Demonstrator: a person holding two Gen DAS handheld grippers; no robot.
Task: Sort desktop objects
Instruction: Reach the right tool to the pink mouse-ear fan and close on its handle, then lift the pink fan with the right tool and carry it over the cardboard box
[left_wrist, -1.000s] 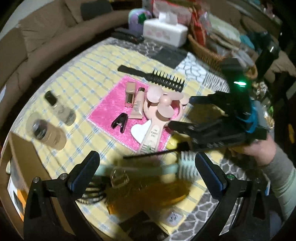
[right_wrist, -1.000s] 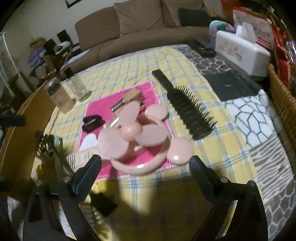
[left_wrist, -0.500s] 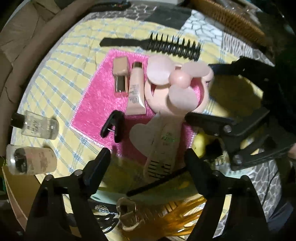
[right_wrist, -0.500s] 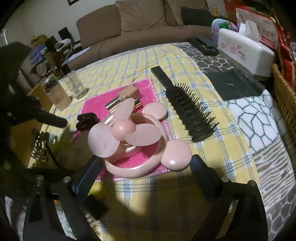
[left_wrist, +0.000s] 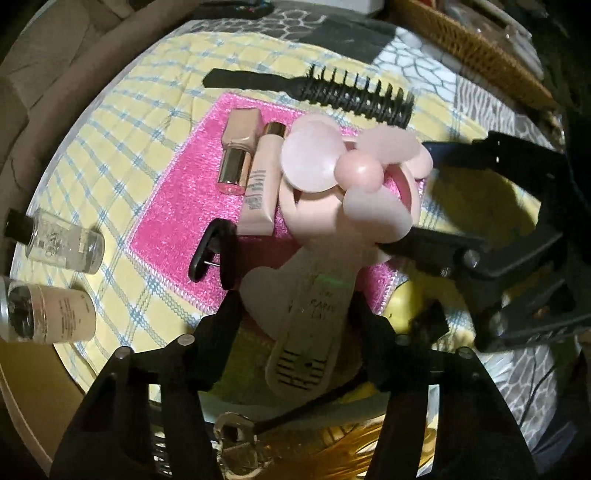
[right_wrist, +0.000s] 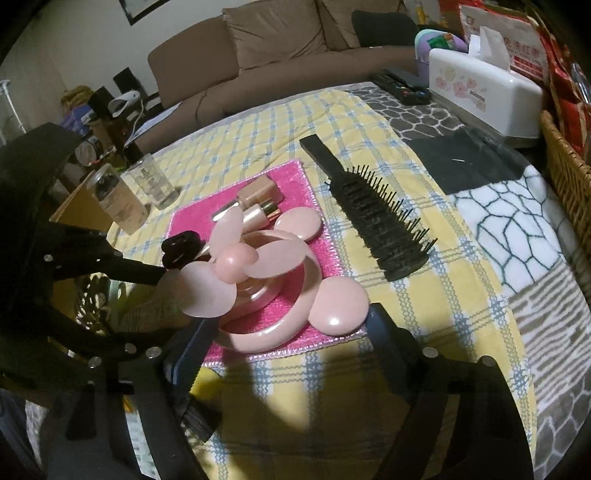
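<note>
Nearest to us, in the left wrist view, the left claw (left_wrist: 293, 314) points steeply down over the desk (left_wrist: 122, 122). Its jaws have just been closing, and they now stand on either side of the cream handle of the pink handheld fan (left_wrist: 314, 325), its fingers (left_wrist: 231, 314) close against it; we cannot tell whether the pads are pressing yet. The fan lies partly on a bright pink mat (left_wrist: 177, 218), with its round mouse-eared head farther from us.

In the right wrist view, the right claw (right_wrist: 291, 332) is released. Its jaws have just been narrowing, with the fan head's near rim between them and no pad touching it.

Beside the fan handle on the mat we see a black hair clip (left_wrist: 210, 254). Beyond it lie a beige cosmetic tube (left_wrist: 260, 184) and a rose-gold lipstick (left_wrist: 238, 151), side by side.

Off the mat, at the left edge of the desk, a clear glass bottle (left_wrist: 62, 243) and a beige lotion bottle (left_wrist: 48, 314) lie on the yellow checked cloth.

Farther back, a black hairbrush (right_wrist: 373, 210) lies just past the mat.

Farthest away, we see a white tissue box (right_wrist: 484, 92), a wicker basket (right_wrist: 565, 158) and a brown sofa (right_wrist: 266, 48).
</note>
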